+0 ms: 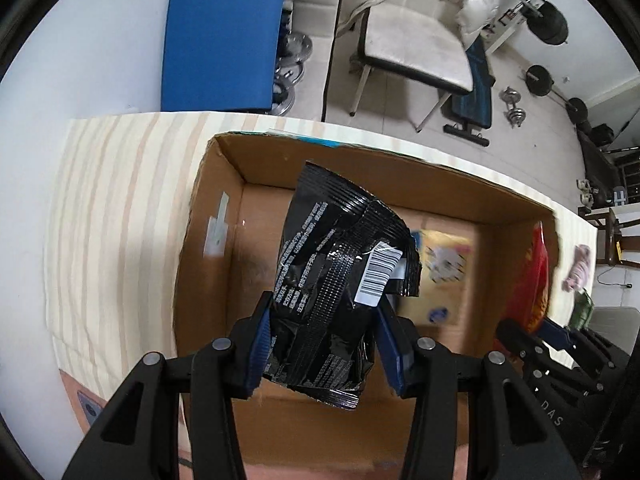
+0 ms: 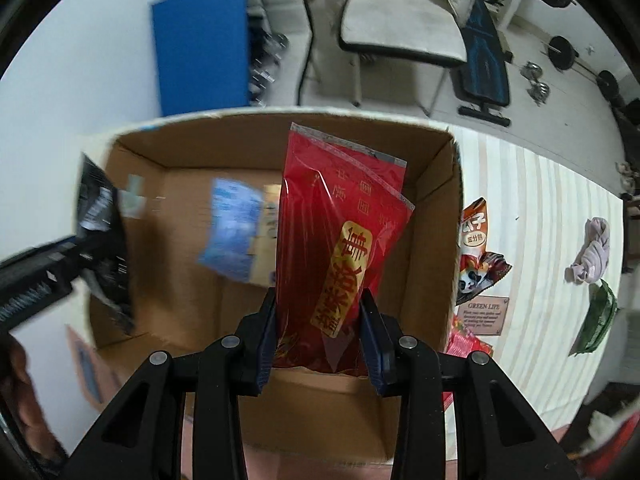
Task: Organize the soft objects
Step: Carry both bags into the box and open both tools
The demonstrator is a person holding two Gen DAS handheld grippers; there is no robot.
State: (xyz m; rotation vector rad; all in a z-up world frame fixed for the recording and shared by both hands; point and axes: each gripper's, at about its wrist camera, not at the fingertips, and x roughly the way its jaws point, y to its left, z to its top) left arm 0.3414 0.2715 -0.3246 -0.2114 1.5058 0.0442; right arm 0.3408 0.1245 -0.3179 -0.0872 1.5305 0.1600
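Note:
My left gripper [image 1: 322, 320] is shut on a crumpled black foil packet [image 1: 340, 264] and holds it above the open cardboard box [image 1: 208, 208]. My right gripper [image 2: 320, 312] is shut on a red packet with a gold label [image 2: 340, 240], held upright over the same box [image 2: 452, 208]. The black packet [image 2: 104, 232] and the left gripper also show at the left of the right wrist view. The red packet [image 1: 532, 280] shows at the right edge of the left wrist view. A yellow packet [image 1: 444, 264] and a blue packet [image 2: 232, 232] lie on the box floor, blurred.
The box stands on a striped cloth [image 2: 540, 240]. Right of the box lie a brown panda snack bag [image 2: 476, 256], a knotted pale cloth [image 2: 592, 252], a green packet [image 2: 596, 316] and a small card [image 2: 484, 314]. A white chair [image 1: 416, 56] and weights stand beyond the table.

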